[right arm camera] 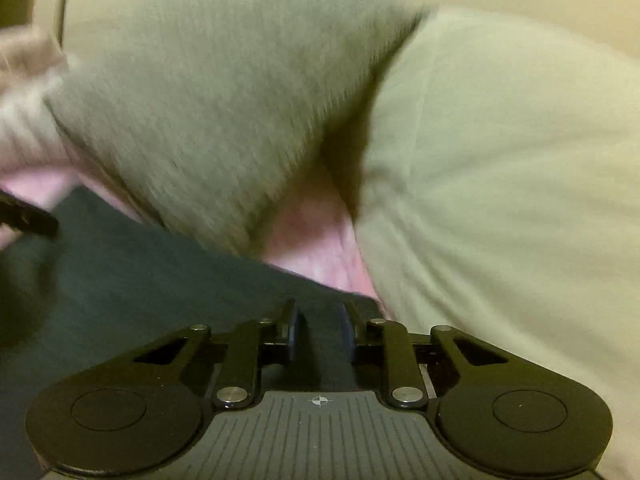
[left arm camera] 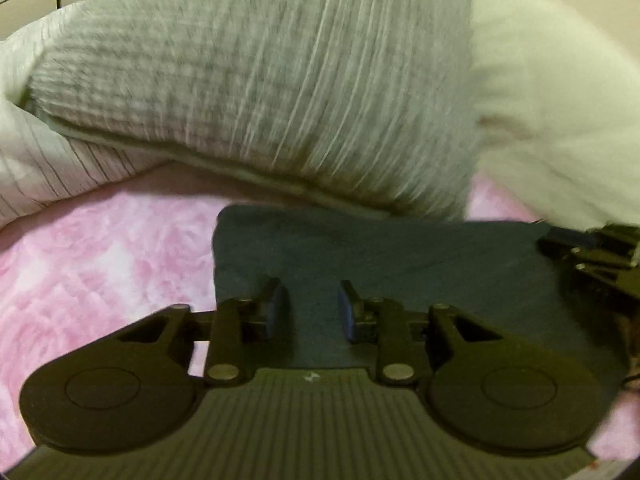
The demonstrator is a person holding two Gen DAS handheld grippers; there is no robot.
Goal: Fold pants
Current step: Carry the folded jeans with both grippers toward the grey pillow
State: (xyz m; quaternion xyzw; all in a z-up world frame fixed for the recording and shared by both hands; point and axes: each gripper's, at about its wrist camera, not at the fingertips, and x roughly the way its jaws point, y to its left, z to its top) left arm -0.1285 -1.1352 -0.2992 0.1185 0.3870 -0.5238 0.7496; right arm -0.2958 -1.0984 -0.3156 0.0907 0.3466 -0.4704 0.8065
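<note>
Pants (left arm camera: 400, 256), dark, lay folded flat on the pink bedspread (left arm camera: 100, 264), just below a grey ribbed pillow (left arm camera: 256, 80) and a cream pillow (right arm camera: 500, 160). I had the left hand-held gripper (left arm camera: 312, 308) over the fabric, pads (left arm camera: 346, 312) slightly spread with a narrow gap; couldn't tell if they touched it. Right hand-held gripper (right arm camera: 320, 332) sat at the pants' edge, same narrow gap, nothing pinched that I could see.

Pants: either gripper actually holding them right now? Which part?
Neither. Left gripper and right gripper stand open over the dark pants; nothing pinched.
</note>
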